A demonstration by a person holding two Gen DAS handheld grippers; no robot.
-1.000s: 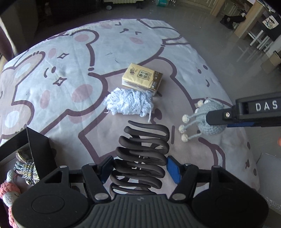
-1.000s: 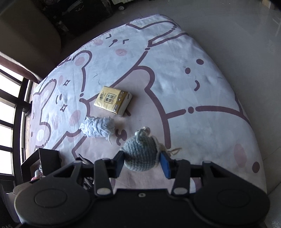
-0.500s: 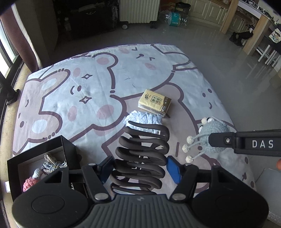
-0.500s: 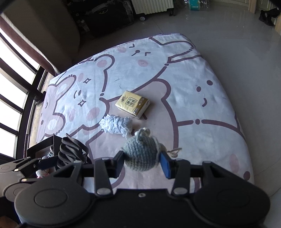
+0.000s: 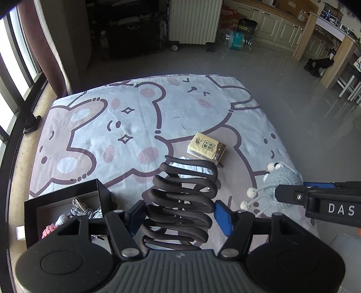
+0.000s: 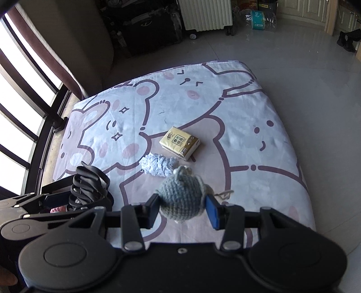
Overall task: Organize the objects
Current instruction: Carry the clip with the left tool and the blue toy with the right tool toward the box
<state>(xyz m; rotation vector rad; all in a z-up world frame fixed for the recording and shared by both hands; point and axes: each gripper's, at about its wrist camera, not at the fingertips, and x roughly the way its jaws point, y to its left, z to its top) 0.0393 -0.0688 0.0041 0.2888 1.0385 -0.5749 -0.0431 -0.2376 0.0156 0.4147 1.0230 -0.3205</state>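
My left gripper (image 5: 180, 214) is shut on a black wavy coil (image 5: 182, 198) and holds it above the bear-print mat (image 5: 126, 126). The coil also shows in the right wrist view (image 6: 90, 184). My right gripper (image 6: 182, 208) is shut on a grey-blue crocheted toy (image 6: 181, 198), which also shows in the left wrist view (image 5: 279, 182). A yellow tissue pack (image 6: 179, 143) and a pale blue yarn bundle (image 6: 159, 166) lie on the mat (image 6: 248, 126). A black open box (image 5: 65, 202) with crocheted items stands at the mat's left front corner.
Grey tile floor (image 5: 304, 101) surrounds the mat. A white radiator (image 5: 194, 20) and dark furniture (image 5: 130, 29) stand at the back. A window with dark bars (image 6: 22, 112) and a curtain are at the left. Wooden table legs (image 5: 338, 58) stand at the far right.
Both grippers have risen with their loads, so the mat looks smaller and further away. The black box has come fully into the left wrist view.
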